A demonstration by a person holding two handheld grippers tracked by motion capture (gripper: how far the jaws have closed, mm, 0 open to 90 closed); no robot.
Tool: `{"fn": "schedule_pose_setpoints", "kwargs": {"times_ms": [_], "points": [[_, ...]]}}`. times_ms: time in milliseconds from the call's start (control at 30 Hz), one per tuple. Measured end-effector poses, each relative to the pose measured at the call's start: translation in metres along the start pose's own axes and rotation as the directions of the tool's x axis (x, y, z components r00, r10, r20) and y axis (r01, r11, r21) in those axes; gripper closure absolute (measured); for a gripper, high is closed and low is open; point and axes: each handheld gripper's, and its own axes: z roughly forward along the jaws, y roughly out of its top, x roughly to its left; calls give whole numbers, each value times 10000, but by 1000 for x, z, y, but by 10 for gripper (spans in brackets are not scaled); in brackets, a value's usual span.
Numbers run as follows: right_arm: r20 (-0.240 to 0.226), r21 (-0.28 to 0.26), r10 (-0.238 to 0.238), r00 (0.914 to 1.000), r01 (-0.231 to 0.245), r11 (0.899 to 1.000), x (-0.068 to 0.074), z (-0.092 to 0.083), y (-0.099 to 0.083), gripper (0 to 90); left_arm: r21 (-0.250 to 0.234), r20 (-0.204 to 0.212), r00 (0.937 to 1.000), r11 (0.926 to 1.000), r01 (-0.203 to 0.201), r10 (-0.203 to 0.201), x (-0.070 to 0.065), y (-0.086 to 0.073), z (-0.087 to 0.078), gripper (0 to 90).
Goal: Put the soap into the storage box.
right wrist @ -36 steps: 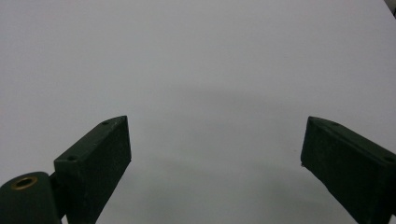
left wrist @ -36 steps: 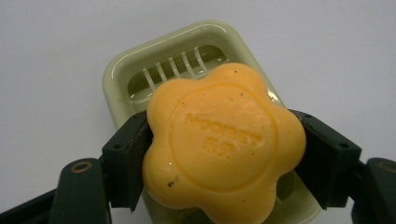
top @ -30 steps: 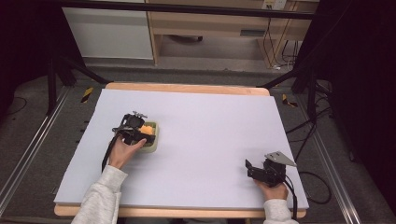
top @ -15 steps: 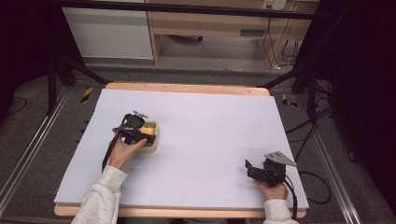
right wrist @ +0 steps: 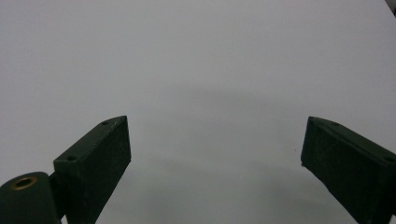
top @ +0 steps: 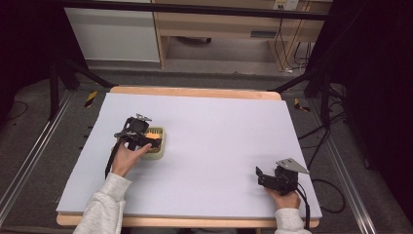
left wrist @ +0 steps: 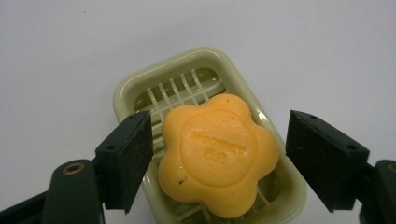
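High view: left gripper (top: 152, 140) sits over the soap dish (top: 160, 148) w/ the orange soap (top: 154, 137) right under its tips; right gripper (top: 259, 175) is parked well apart on the bare worktop (top: 219, 126), doing nothing. Risk here, as I judge it: dish is light and loose on the worktop, so any off-centre squeeze could drag or tip it along w/ the soap. Left gripper view: jaws apart, one each side of the soap, not touching it; they've just been moving, widening then easing in a bit, soap between them but not pressed. Soap looks wet and glossy w/ rounded petals, so pads may land on a curve and it could squirt out fwd or twist. Left pad is also close over the dish rim, so it might catch the rim instead of the soap. Right gripper view: jaws wide apart, nothing between them, just plain worktop ahead, so no help steadying the dish if it slides.
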Motion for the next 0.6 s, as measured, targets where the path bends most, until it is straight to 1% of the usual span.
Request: {"fn": "schedule_pose_setpoints", "kwargs": {"times_ms": [100, 300, 333, 367, 467, 600], "points": [[10, -16, 9, 10000, -9, 10000, 0, 0, 0, 88, -267, 117, 9999, 9996, -24, 28, -1, 0, -7, 238], [2, -30, 83, 10000, -83, 10000, 0, -1, 0, 88, -785, 125, 9998, 9968, -153, 164, -6, -3, -18, 241], [5, -37, 91, 10000, -91, 10000, 0, -1, 0, 88, -913, 74, 9998, 9957, -183, 191, -7, -5, -20, 241], [17, -53, 94, 10000, -94, 9999, 0, -1, 0, 88, -908, 51, 9995, 9954, -311, 317, -8, -7, -23, 241], [20, -58, 94, 10000, -94, 9999, 0, -1, 0, 88, -1071, -16, 9992, 9935, -388, 388, -9, -12, -29, 240], [28, -75, 94, 10000, -94, 9999, 0, -1, 0, 88, -1297, -53, 9997, 9913, -225, 220, -7, -21, -36, 240]]}}
